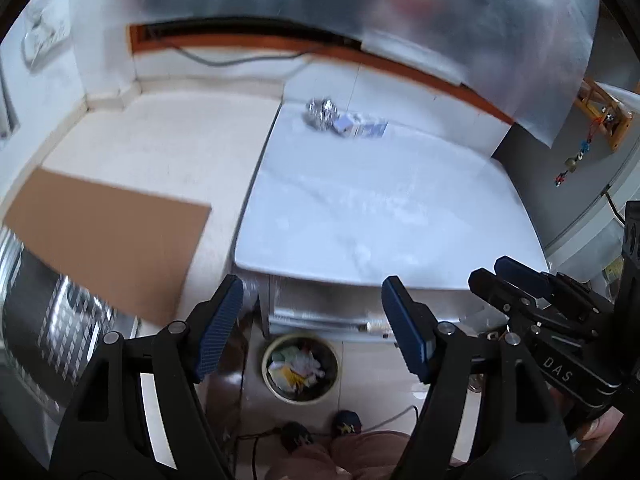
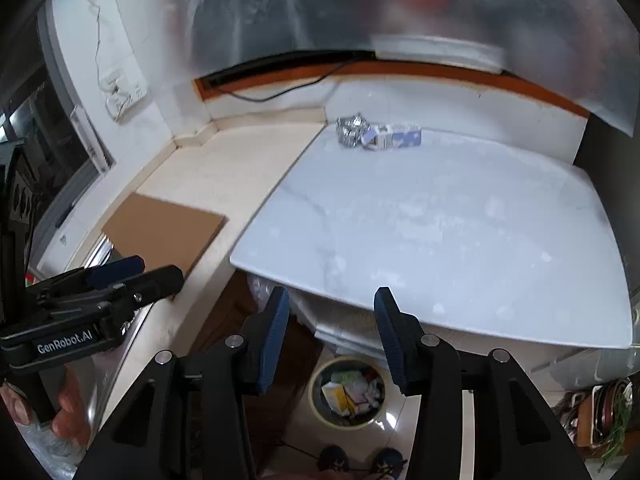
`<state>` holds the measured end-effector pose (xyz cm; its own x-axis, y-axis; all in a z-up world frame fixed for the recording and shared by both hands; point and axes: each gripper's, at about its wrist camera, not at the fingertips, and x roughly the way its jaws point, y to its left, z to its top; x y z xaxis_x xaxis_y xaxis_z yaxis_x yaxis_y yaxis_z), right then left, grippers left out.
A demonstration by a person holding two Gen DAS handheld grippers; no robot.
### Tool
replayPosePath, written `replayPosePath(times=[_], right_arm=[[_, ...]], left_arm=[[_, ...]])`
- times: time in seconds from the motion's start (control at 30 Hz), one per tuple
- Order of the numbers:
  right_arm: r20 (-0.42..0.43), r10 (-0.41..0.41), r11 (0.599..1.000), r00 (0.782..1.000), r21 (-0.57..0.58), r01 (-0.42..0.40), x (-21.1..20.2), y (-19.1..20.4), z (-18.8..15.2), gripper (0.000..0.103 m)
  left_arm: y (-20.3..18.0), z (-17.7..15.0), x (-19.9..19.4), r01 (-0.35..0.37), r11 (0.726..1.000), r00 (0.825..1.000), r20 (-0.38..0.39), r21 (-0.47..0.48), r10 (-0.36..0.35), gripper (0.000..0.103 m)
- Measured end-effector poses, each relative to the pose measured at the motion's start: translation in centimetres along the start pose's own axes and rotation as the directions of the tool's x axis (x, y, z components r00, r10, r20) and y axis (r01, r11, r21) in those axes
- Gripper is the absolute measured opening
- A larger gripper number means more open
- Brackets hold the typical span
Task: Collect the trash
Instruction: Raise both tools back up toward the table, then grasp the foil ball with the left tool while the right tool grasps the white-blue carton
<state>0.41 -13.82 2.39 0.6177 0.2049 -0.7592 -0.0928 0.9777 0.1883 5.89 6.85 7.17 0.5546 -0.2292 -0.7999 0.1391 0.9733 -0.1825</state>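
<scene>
Left hand-held gripper point(image 1: 312, 328) wide open, empty, right hand-held gripper point(image 2: 332, 336) parted, empty, both angled down over bin point(image 2: 347, 392).

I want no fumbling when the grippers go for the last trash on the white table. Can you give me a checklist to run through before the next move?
1. Left gripper empty, jaws apart: ok.
2. Right gripper empty, jaws apart: ok.
3. Targets located: crumpled foil ball and small carton lie at the far edge of the white table: ok.
4. Foil and carton apart enough to pick singly: not ok, they touch.
5. Path across the table to them free: ok.
6. Waste bin on the floor under the table's near edge, open, already holding paper: ok.
</scene>
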Motion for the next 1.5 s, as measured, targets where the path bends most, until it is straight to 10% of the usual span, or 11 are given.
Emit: replayPosePath(times=[0.43,1.0,1.5], right_arm=[[0.034,-0.038,0.995,0.999,0.088,0.035,3.4,-2.4,10.1,0.058],[-0.123,-0.046,0.926,0.991,0.366,0.088,27.0,-13.7,27.4,0.082],[-0.271,-0.117,0.865,0.955,0.444,0.232,38.9,-16.7,29.9,0.086]], left_arm=[[-0.6,10.6,5.1,-0.063,0.995,0.998,0.032,0.073,0.061,0.069],[0.0,27.2,29.3,-0.052,0.998,0.985,-0.165,-0.028,0.046,0.069],[1.1,28.5,38.1,-0.06,0.996,0.977,-0.21,-0.062,0.045,0.069]])
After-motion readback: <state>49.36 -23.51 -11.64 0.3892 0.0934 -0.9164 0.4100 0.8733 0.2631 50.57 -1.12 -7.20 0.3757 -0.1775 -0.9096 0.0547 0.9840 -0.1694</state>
